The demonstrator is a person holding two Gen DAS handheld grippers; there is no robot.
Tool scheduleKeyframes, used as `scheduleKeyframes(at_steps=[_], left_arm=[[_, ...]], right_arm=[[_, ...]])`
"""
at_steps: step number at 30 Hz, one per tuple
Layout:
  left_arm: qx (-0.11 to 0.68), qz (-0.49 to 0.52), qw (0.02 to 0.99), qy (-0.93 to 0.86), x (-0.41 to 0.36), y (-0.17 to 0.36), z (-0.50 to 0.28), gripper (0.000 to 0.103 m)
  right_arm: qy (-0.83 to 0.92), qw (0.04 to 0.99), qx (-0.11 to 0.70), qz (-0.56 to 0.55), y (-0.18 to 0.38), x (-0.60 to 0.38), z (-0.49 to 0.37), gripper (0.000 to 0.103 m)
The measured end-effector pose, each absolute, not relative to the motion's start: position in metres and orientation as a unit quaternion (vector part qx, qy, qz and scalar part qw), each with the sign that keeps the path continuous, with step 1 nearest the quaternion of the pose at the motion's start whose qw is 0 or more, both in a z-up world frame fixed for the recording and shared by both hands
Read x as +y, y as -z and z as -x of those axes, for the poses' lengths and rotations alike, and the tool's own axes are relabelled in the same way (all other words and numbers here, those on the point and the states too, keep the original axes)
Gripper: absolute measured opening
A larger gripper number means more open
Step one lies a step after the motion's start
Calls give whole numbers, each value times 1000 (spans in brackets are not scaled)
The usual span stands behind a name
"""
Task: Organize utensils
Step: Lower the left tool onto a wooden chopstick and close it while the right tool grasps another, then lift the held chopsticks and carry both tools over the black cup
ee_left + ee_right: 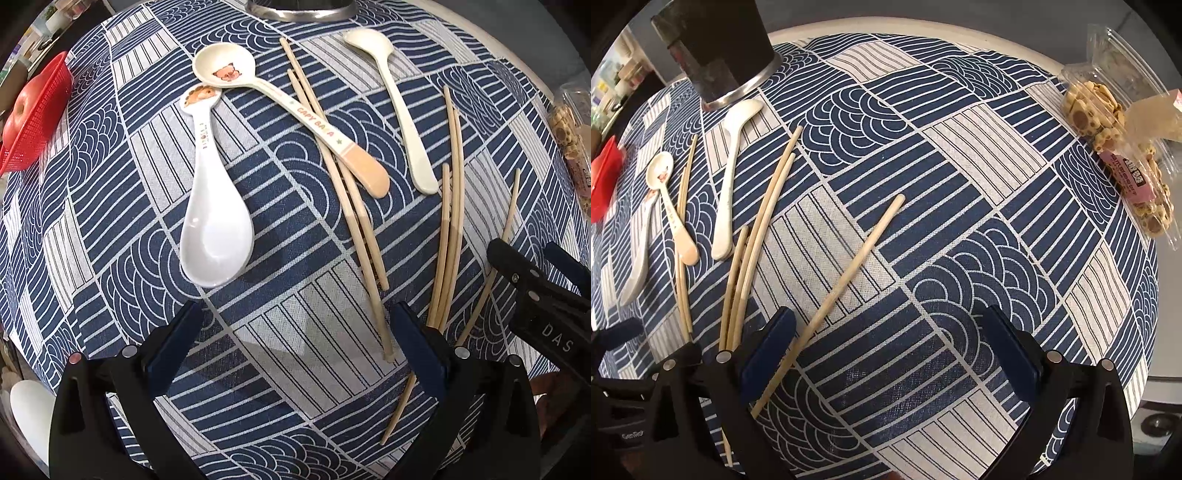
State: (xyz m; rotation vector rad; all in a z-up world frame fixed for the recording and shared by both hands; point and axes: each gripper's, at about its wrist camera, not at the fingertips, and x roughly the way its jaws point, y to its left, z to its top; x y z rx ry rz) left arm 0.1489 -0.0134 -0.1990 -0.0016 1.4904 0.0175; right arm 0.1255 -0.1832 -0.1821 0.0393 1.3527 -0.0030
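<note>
Both my grippers hang above the blue-and-white patterned tablecloth, each with its fingers spread wide and nothing between them.

My left gripper looks down on most of the utensils. Just ahead of my left finger lies the white ceramic soup spoon, bowl toward me, its handle tip tucked under the bowl of the cream capybara spoon. That spoon's orange handle end rests across a pair of bamboo chopsticks, which run from far ahead down to just inside my right finger. Farther ahead to the right lies a plain cream spoon. A bundle of three chopsticks ends right at my right fingertip. At the far left edge sits a red basket with an apple in it.

My right gripper has a single chopstick slanting ahead from beside its left finger, passing just inside that fingertip. Far ahead on the left stands a dark metal-rimmed container; far right, a clear pack of biscuits.
</note>
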Motion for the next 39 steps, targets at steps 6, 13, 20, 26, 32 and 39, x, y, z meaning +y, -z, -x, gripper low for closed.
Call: scheduleKeyframes(at_steps=[6, 13, 20, 26, 32, 39], left_arm=[[679, -5, 734, 0, -14, 197, -146, 92], [680, -19, 732, 41, -12, 183, -138, 5], [702, 1, 710, 66, 6, 183, -130, 4], [715, 8, 693, 87, 18, 181, -102, 4], [716, 9, 690, 106, 31, 165, -65, 4], [702, -8, 706, 94, 56, 138, -25, 4]], right_arm=[[14, 775, 631, -26, 182, -184, -121, 96], [-14, 776, 631, -5, 165, -179, -114, 26], [-40, 767, 639, -30, 165, -188, -102, 5], [-60, 763, 640, -62, 158, -205, -78, 5], [-77, 775, 623, -76, 137, -209, -59, 5], [-96, 796, 592, -82, 102, -216, -45, 5]])
